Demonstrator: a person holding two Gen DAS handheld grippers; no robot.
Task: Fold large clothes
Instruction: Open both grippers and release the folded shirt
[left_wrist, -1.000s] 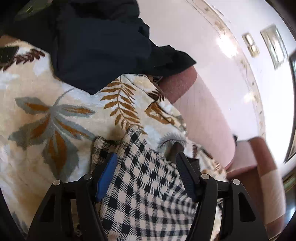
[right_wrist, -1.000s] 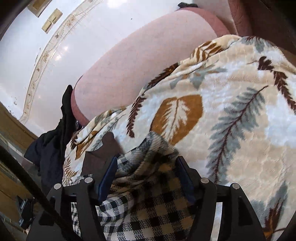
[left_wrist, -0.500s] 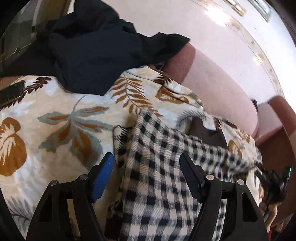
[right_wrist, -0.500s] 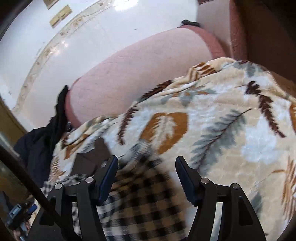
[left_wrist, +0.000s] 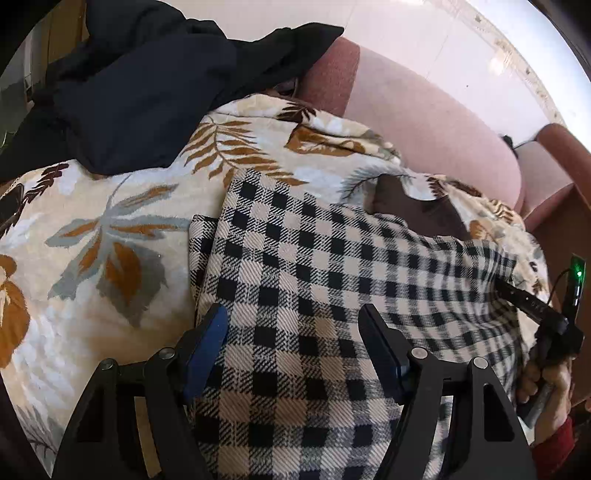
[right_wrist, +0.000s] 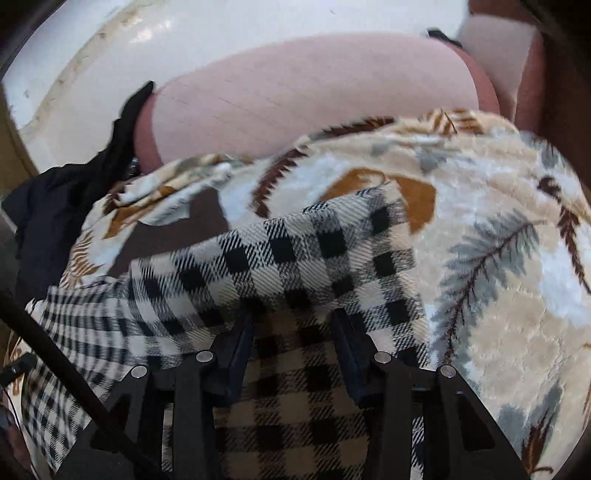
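Observation:
A black-and-cream checked garment (left_wrist: 314, 258) lies spread across a leaf-patterned blanket (left_wrist: 110, 240) on a pink sofa. My left gripper (left_wrist: 295, 325) hovers over the garment's near-left part, its jaws wide apart and pressing on nothing. In the right wrist view the same checked garment (right_wrist: 295, 258) runs under my right gripper (right_wrist: 291, 325). Its jaws are closing, its fingertips sink into a fold, and cloth lies between them. The right gripper's finger (left_wrist: 532, 306) and the person's hand (left_wrist: 546, 380) show at the garment's far right edge.
A dark navy garment (left_wrist: 147, 74) is heaped at the blanket's back left, also seen as a dark heap (right_wrist: 48, 206). The pink sofa backrest (left_wrist: 424, 122) rises behind, with a brown wooden arm (left_wrist: 554, 229) to the right. A white wall lies beyond.
The checked garment, bunched between the fingers before, now lies lower and flatter across the blanket. Both views have rolled and shifted. The right jaws have narrowed onto the cloth.

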